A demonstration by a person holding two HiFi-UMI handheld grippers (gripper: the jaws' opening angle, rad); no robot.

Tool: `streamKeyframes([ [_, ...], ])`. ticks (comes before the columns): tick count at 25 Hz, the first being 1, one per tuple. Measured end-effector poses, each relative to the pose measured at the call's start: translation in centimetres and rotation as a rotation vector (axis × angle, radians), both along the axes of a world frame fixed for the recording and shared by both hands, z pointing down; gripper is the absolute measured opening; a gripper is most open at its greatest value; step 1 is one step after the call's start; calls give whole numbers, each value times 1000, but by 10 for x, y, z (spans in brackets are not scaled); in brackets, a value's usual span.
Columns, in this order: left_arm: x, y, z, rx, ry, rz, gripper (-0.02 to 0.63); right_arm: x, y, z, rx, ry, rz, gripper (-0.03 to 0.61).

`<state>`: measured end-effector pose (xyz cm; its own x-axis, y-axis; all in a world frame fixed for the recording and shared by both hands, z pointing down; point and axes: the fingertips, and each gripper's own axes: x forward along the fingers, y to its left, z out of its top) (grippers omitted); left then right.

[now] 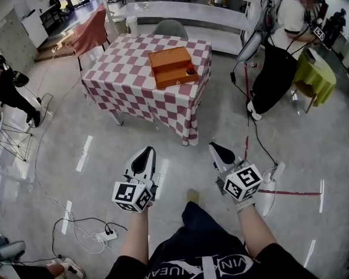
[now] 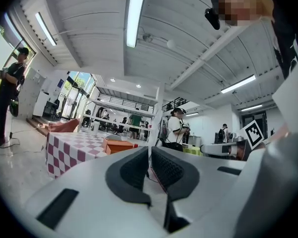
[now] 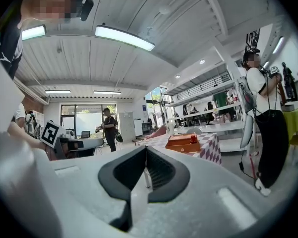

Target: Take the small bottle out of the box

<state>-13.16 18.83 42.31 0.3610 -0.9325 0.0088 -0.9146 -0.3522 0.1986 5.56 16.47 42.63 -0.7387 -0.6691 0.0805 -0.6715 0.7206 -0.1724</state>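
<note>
Small bottle [image 1: 189,71] sits in orange box [image 1: 168,63] on checkered table [image 1: 122,68].

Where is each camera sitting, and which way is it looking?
Head view: on the person's head, looking steeply down toward the checkered table and orange box; forearms, left gripper and right gripper show.
Left gripper view: rides that gripper, looking level along its shut jaws at the table; the right gripper shows too.
Right gripper view: rides that gripper, looking level along its shut jaws at the table; the left gripper shows too.
Shared: all three show the table and orange box.
</note>
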Motion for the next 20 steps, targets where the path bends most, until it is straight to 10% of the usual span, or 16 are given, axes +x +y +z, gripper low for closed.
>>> streamKeyframes([
  [20, 12, -146, 3, -22, -6, -16, 25, -1, -143, 5, -5, 13, -56, 6],
])
